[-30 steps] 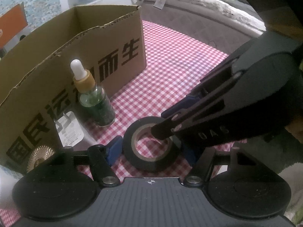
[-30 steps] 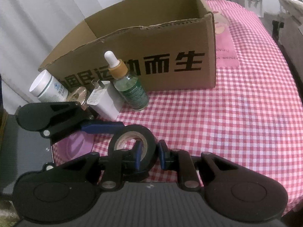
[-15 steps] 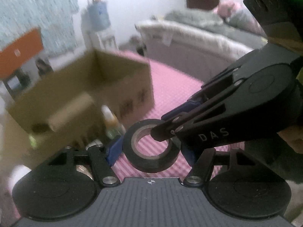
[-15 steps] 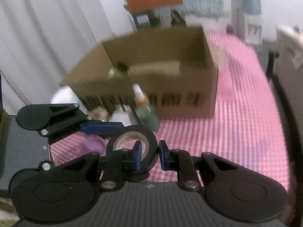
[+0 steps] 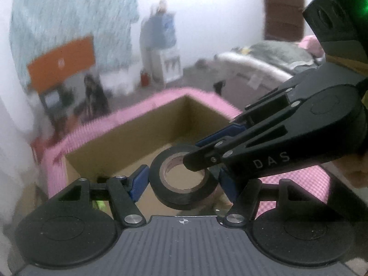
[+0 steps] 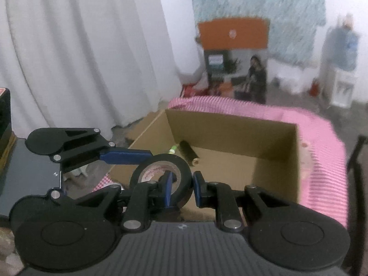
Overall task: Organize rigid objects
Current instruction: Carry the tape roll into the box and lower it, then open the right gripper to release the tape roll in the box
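— Black tape roll [image 6: 161, 179]: who has it?

— Both. The right gripper [image 6: 181, 187] pinches its wall; the left gripper [image 5: 181, 181] grasps its outer sides, over the cardboard box [image 6: 232, 124].

— What step is that?

— Carrying, probably. Next: lower it inside, clear of the dark cylinder [image 6: 189, 153] at the far wall, then release.

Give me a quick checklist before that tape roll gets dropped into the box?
1. Right gripper clamped on the tape wall: ok.
2. Left gripper pads on the tape's outer sides: cannot tell; they look close or touching.
3. Tape over the box opening: ok.
4. Landing spot clear of the dark cylinder already inside: ok.
5. Box upright on the pink cloth: ok.
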Demonstrator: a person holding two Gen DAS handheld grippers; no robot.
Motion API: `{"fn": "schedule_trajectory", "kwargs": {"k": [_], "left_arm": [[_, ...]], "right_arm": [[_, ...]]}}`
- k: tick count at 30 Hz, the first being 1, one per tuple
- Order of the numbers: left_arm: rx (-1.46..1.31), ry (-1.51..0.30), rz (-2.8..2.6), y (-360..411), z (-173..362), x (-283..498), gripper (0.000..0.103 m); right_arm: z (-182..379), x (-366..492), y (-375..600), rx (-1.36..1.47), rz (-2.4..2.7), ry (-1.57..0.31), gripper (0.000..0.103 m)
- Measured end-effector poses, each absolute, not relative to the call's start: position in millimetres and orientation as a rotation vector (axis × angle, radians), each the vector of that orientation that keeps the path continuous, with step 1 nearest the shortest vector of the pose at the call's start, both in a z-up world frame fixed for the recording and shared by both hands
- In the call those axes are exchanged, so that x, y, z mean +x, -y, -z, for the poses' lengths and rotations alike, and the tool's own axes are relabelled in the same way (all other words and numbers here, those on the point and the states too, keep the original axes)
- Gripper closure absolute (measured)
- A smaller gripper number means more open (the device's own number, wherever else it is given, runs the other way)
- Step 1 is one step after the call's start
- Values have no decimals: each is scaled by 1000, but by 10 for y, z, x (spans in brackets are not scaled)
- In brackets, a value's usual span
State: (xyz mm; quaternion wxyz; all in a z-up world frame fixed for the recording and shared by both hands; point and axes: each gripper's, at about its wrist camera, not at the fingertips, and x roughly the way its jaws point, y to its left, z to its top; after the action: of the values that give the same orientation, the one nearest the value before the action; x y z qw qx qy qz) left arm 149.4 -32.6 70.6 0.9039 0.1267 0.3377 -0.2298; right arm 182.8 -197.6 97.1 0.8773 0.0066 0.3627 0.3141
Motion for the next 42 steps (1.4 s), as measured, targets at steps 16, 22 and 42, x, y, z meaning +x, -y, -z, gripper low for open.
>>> {"fn": "schedule_trajectory", "kwargs": {"k": [16, 22, 42], "left_arm": [[171, -1208, 453, 65, 183, 2741, 37], [167, -1285, 439, 26, 307, 2820, 36], [181, -872, 421, -96, -750, 1806, 22]], "right_arm": [[206, 3397, 1446, 63, -752, -1297, 82], [428, 3487, 1326, 46, -768, -1389, 82], [-518, 2627, 2082, 320, -771, -1040, 41]]}}
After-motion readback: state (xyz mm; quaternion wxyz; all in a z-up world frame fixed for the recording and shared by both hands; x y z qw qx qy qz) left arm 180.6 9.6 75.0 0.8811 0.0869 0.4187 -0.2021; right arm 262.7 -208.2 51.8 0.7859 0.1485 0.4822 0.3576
